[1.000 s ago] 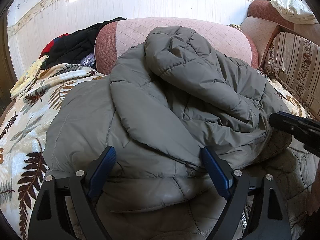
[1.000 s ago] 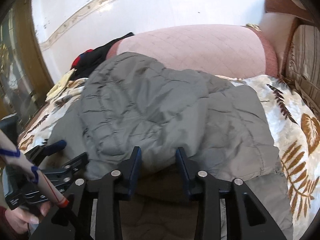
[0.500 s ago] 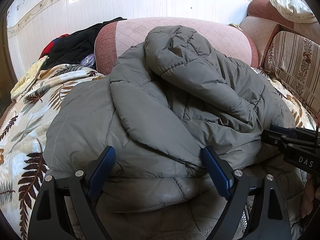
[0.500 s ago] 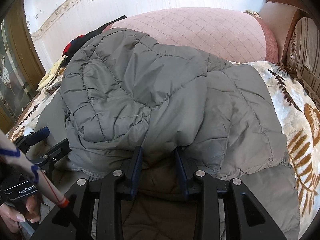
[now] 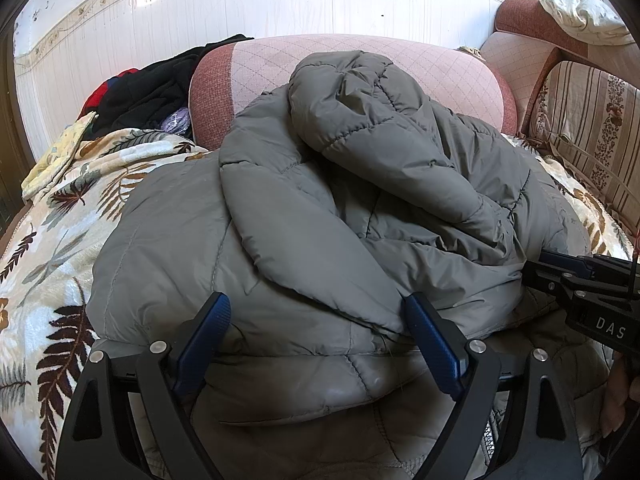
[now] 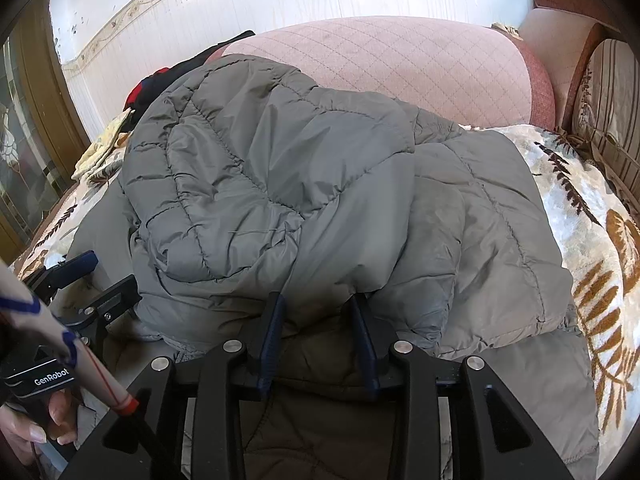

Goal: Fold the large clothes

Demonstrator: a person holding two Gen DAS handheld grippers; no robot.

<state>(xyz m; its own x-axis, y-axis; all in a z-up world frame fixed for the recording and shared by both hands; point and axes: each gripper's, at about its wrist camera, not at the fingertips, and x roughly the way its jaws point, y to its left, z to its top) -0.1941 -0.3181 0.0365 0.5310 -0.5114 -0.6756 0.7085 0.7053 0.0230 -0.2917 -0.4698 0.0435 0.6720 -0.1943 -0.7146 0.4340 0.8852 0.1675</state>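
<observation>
- The grey padded jacket [image 5: 320, 208] lies heaped on the leaf-patterned blanket [image 5: 44, 248], directly ahead of both pairs of jaws, its upper part bunched against the pink sofa back [image 5: 440, 72].
- The left gripper [image 5: 318, 320] has its jaws spread wide, straddling the near folded edge; nothing is pinched, probably lined up to take a broad bite of hem.
- The right gripper [image 6: 318, 312] has its jaws partly apart, tips touching the overhanging fold; whether fabric is caught between them I cannot tell.
- Both tools sit low at the near edge, likely because the next fold must start there.
</observation>
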